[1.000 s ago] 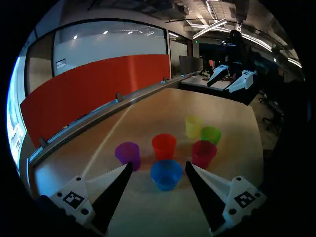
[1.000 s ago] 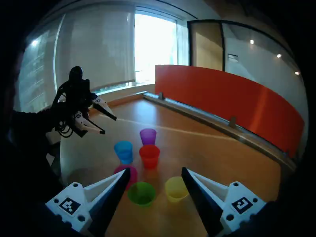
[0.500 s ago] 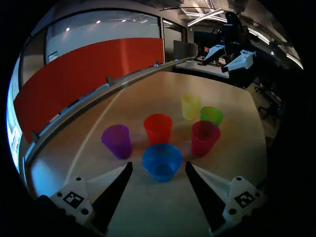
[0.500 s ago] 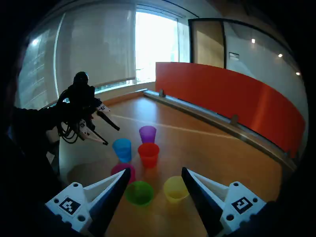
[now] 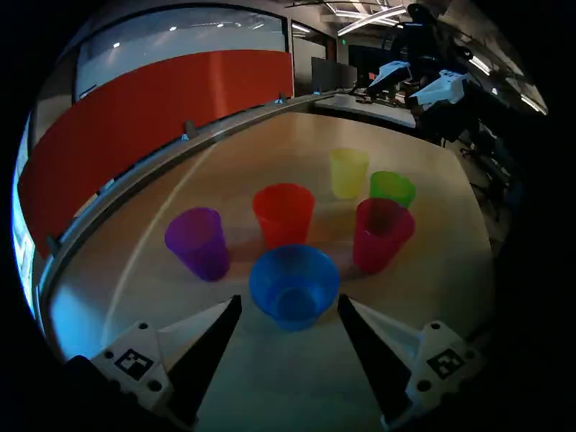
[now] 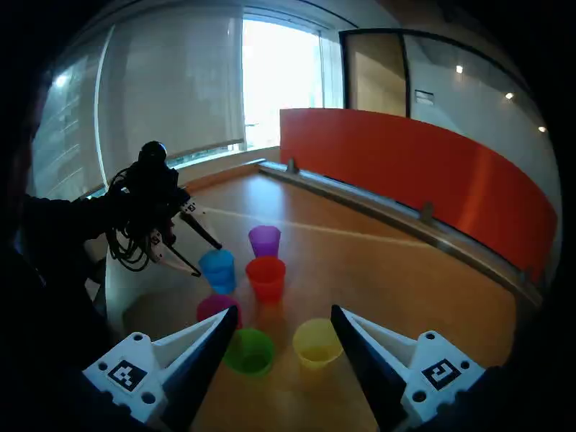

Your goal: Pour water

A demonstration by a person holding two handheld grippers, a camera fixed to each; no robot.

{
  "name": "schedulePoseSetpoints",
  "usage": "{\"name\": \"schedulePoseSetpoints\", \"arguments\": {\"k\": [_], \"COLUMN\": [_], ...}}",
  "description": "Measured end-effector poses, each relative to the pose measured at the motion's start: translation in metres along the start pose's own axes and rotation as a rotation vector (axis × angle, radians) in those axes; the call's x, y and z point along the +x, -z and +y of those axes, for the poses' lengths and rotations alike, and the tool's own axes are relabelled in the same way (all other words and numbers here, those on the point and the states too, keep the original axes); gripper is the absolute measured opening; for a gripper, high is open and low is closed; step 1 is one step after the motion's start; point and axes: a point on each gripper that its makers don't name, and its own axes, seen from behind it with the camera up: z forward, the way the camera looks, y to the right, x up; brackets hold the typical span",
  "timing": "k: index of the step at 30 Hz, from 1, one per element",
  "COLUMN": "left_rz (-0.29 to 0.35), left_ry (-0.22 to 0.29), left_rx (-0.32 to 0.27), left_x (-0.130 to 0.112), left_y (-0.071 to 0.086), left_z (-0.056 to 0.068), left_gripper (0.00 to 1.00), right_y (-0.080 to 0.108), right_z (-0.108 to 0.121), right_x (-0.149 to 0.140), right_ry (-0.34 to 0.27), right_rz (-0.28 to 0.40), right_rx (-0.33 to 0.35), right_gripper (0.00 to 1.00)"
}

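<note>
The worktop (image 5: pixel 446 281) holds six cups: one blue cup (image 5: pixel 294 286), one purple cup (image 5: pixel 196 243), one orange cup (image 5: pixel 284 214), one yellow cup (image 5: pixel 348 173), one green cup (image 5: pixel 392 189), one pink cup (image 5: pixel 381 234). The left gripper (image 5: pixel 288 299) has its jaws apart, right by the blue cup. The right gripper (image 6: pixel 283 309) has its jaws apart too.

Right gripper view: the magenta cup's (image 6: pixel 214 304) lower wall is hidden behind a finger (image 6: pixel 205 345) of the right gripper (image 6: pixel 282 310). Left gripper view: the green cup's (image 5: pixel 393 186) base is hidden behind the magenta cup. Water level in any cup: cannot tell.

No legible text or numbers
</note>
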Motion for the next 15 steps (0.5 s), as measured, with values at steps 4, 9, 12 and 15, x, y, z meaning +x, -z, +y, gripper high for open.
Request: {"name": "schedulePoseSetpoints", "arguments": {"k": [4,9,12,15], "left_rz": [-0.006,0.002,0.008,0.008], "left_ry": [0.01,0.016,0.019,0.02], "left_rx": [-0.012,-0.02,-0.024,-0.029], "left_x": [-0.002,0.0,0.002,0.003], "left_y": [-0.009,-0.018,-0.022,-0.025], "left_z": [0.001,0.002,0.002,0.003], "left_gripper": [1.0,1.0,1.0,1.0], "right_y": [-0.001,-0.002,-0.003,-0.003], "right_z": [0.003,0.006,0.007,0.008], "right_x": [-0.002,-0.004,-0.006,-0.008], "right_ry": [-0.004,-0.009,-0.011,-0.011], "right_rz": [-0.004,-0.009,-0.013,-0.016], "right_rx": [-0.005,-0.009,-0.011,-0.014], "right_gripper": [1.0,1.0,1.0,1.0]}}
